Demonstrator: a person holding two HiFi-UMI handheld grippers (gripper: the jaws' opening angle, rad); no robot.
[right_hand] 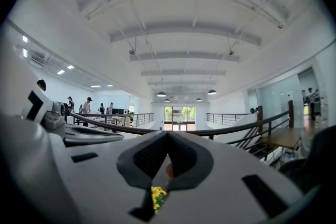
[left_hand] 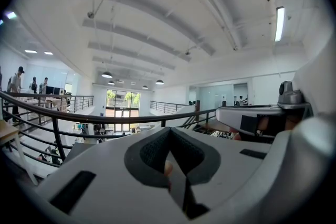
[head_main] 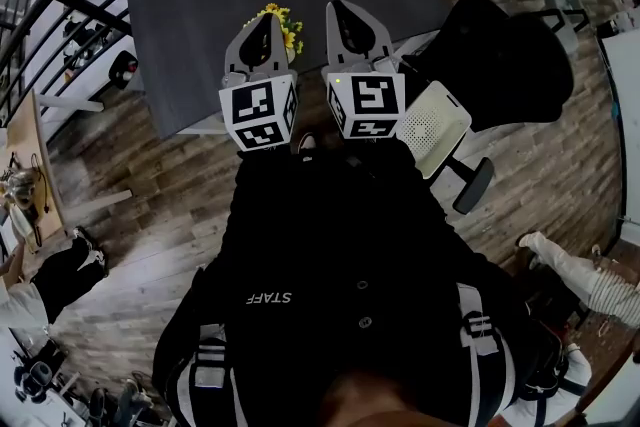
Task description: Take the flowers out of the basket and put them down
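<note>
At the near edge of the dark grey table (head_main: pixel 200 5), between the noses of the two grippers: a small clump of yellow flowers (head_main: pixel 285 23). Shows in the head view only as a few bright blossoms with a hint of green. Lower part covered by the left gripper (head_main: pixel 267 17) and its marker cube (head_main: pixel 258 113). Cannot make out stems, nor what the blossoms stand in or lie on. Cannot tell the long axis, or which way the bunch points, with nothing but the heads on show.

In the right gripper view, the flowers (right_hand: pixel 156 198) as a scrap of yellow with green under it, low in the slit beneath the jaws, cut off on both sides by the grey housing. In the left gripper view, only a dark strip of surface through the same slit.

Left gripper: jaws brought together, pads meeting at the tip, nothing between them. Right gripper (head_main: pixel 338 10): likewise closed tight and empty, with the blossoms below and beyond the jaws, not in them. Both held side by side, just apart, noses out over the table. To the right of the table, a black chair (head_main: pixel 500 55), partly cut by the right gripper's body.
</note>
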